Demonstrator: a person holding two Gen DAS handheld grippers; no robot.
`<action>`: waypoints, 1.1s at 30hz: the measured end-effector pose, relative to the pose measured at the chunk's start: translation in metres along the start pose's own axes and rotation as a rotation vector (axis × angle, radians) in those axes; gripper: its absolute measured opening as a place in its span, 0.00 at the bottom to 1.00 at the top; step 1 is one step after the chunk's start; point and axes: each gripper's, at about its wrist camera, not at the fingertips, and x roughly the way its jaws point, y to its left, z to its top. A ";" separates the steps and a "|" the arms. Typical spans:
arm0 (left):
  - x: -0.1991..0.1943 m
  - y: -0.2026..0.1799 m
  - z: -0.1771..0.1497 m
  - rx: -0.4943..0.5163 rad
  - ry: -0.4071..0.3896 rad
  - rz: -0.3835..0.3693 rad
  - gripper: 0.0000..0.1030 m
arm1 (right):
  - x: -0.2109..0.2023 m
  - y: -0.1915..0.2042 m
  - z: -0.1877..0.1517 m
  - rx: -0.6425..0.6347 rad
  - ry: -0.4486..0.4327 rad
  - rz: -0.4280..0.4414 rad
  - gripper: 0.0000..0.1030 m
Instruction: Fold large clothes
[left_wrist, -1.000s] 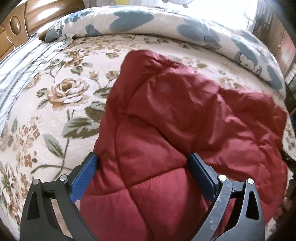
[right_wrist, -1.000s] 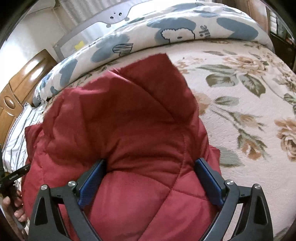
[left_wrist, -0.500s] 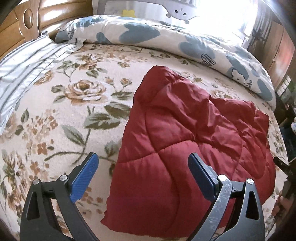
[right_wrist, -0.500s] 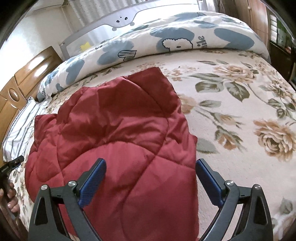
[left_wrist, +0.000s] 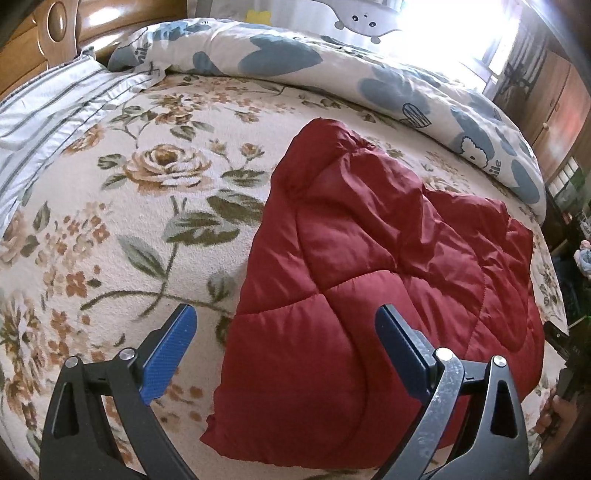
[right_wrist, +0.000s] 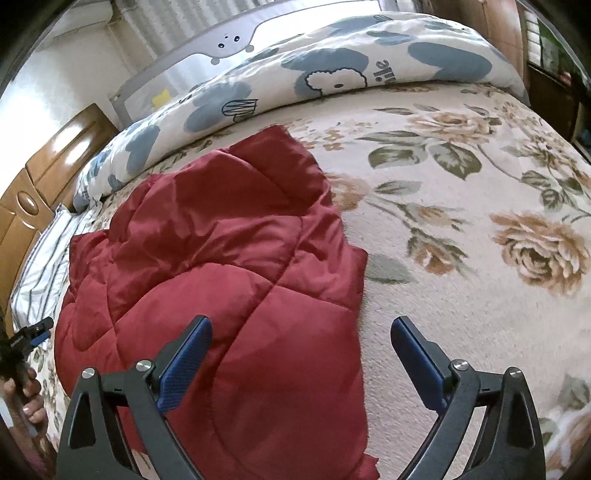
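Both tongs, left gripper (left_wrist: 284, 332) and right gripper (right_wrist: 301, 345), spread empty above folded red quilted jacket (left_wrist: 369, 280); only the right view shows a hand (right_wrist: 31, 398) at 8 o'clock.

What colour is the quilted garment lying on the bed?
Dark red, plain, with stitched quilting lines. The quilted garment shows best in the left wrist view.

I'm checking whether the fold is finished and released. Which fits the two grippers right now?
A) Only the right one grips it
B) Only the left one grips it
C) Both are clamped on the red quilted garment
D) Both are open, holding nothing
D: the left gripper and right gripper both have their jaws spread wide above the red quilted garment, which lies folded on the floral blanket.
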 end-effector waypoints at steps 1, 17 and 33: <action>0.001 0.002 0.000 -0.006 0.006 -0.006 0.96 | 0.000 -0.001 0.000 0.004 0.000 0.002 0.95; 0.043 0.036 0.000 -0.182 0.132 -0.244 0.96 | 0.026 -0.038 -0.008 0.206 0.088 0.202 0.95; 0.081 0.017 0.009 -0.202 0.239 -0.384 0.98 | 0.067 -0.045 -0.012 0.339 0.187 0.428 0.97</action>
